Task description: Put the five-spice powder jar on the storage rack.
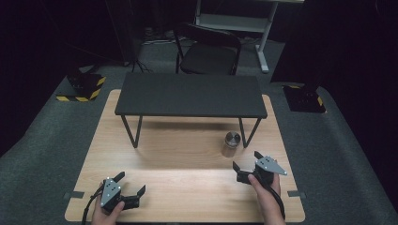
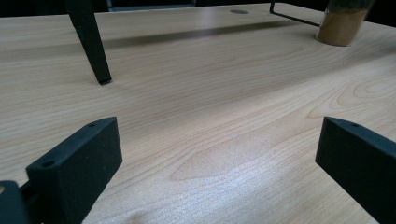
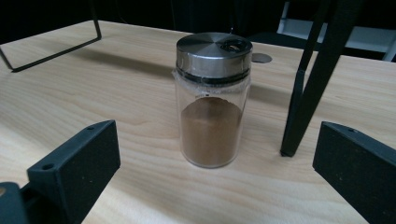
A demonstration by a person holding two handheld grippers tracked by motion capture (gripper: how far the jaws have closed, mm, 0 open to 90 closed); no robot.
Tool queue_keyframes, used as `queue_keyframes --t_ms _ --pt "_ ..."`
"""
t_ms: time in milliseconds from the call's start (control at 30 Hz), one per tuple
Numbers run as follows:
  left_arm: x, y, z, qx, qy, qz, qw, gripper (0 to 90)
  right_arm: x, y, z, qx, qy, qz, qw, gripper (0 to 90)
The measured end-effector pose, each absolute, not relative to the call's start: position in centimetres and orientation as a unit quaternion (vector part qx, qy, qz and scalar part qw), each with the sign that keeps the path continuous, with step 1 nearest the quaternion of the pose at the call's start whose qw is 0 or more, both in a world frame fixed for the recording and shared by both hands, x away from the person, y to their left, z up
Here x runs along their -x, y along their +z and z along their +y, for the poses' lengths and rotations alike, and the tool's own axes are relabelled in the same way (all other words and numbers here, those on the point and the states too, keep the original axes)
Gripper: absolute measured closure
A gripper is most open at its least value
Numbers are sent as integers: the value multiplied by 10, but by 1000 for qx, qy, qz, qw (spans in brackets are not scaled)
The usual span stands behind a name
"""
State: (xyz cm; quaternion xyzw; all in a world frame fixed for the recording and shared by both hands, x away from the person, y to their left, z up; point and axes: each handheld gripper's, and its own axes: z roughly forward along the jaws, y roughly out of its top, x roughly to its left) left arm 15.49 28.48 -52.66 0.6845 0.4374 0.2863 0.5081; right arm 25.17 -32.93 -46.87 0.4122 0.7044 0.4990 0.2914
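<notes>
Counting first: 1 spice jar (image 1: pixel 231 143), 2 hand-held grippers, 1 black shelf (image 1: pixel 190 95) on thin legs, 1 wooden table (image 1: pixel 178 154), 1 folding chair (image 1: pixel 209 49) behind it. Jar stands upright on the table, just beside the shelf's front right leg (image 3: pixel 308 88), under the shelf's right end.

Right gripper (image 1: pixel 245 161) sits near the jar, a bit nearer the person and to the jar's right; jaws spread wide, nothing between them, not touching the jar. In the right gripper view the jar (image 3: pixel 212 100) stands centred ahead between the 2 black jaws, apart from both. Left gripper (image 1: pixel 129 183) is at the table's near left corner, well apart from the jar; jaws also spread, empty, over bare wood. Left gripper view has the jar (image 2: pixel 343 23) far off at top right, w/ a shelf leg (image 2: pixel 91 44) at upper left.

Materials: jar is a clear glass cylinder, approx. half full of brown powder, w/ a round brushed-metal lid that has a hole near its edge. Jaws are matte black blocks w/ small screw holes. Table is pale wood w/ visible grain. Shelf top is a flat dark matte rectangle; legs are thin black metal. Each gripper carries a grey three-cornered plate.
</notes>
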Motion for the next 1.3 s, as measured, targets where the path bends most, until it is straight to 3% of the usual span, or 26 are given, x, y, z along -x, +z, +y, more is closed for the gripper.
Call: queue_keyframes --t_ms 633,933,1300 --pt "-156 -527 286 -685 283 437 510 7 -291 -501 -300 -425 507 688 297 28" --pt "-154 -528 287 -684 284 435 512 7 -298 -520 -281 -443 503 669 321 221" --pt "-155 -527 286 -685 284 435 511 7 -301 -524 -283 -429 516 668 323 301"
